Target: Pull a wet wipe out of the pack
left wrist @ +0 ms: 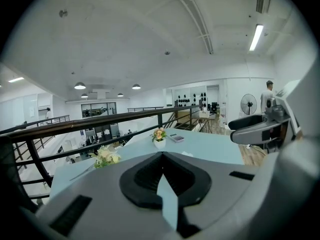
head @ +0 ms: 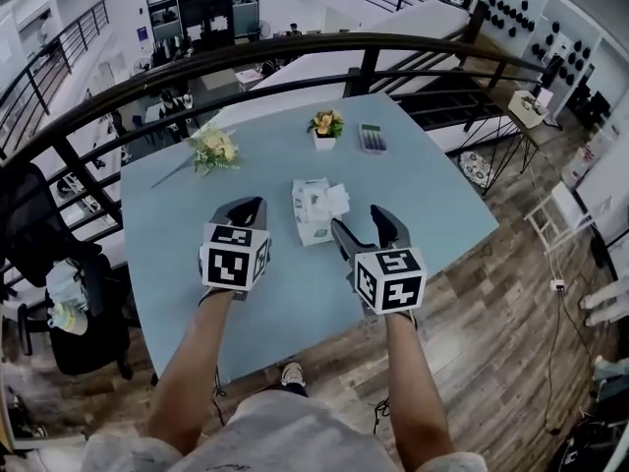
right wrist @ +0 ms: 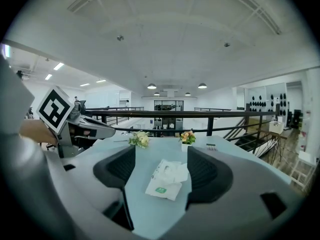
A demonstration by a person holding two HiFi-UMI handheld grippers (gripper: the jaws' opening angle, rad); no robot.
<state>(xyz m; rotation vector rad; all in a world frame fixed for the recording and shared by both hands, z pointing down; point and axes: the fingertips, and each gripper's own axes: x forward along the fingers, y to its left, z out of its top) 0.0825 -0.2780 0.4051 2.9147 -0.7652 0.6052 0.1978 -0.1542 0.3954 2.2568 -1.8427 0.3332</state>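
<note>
**Position of the pack.** The wet wipe pack (head: 313,214) lies flat on the blue table (head: 197,254). Its long axis runs away from you, toward the small flower pot (head: 326,126) beyond its far end. A crumpled white wipe (head: 335,201) stands out of its top, at the far right corner.

**Jaw state.**
- Left gripper (head: 254,206): it sits just left of the pack. Its own view shows the jaws clenched tip to tip, with nothing between them.
- Right gripper (head: 366,226): it sits just right of the pack's near end. Its jaws are spread and empty.

**Relation for the coming move.** The right gripper is the nearer one and the one ready to pinch. From its jaws, the pack lies ahead and slightly to the left, and the raised wipe lies past the pack's near end. You will probably need to carry the jaws forward over the pack before you close them on the wipe. Judge the left gripper as the one to pin the pack, since a light pack is likely to lift with the sheet.

**Differences between views.**
- Right gripper view: it frames the pack between the jaws and shows a green label (right wrist: 160,189) at the pack's near end, which the head view does not make clear.
- Left gripper view: it does not show the pack at all. It shows only the flower pot and the right gripper (left wrist: 260,129) off to the side.
</note>
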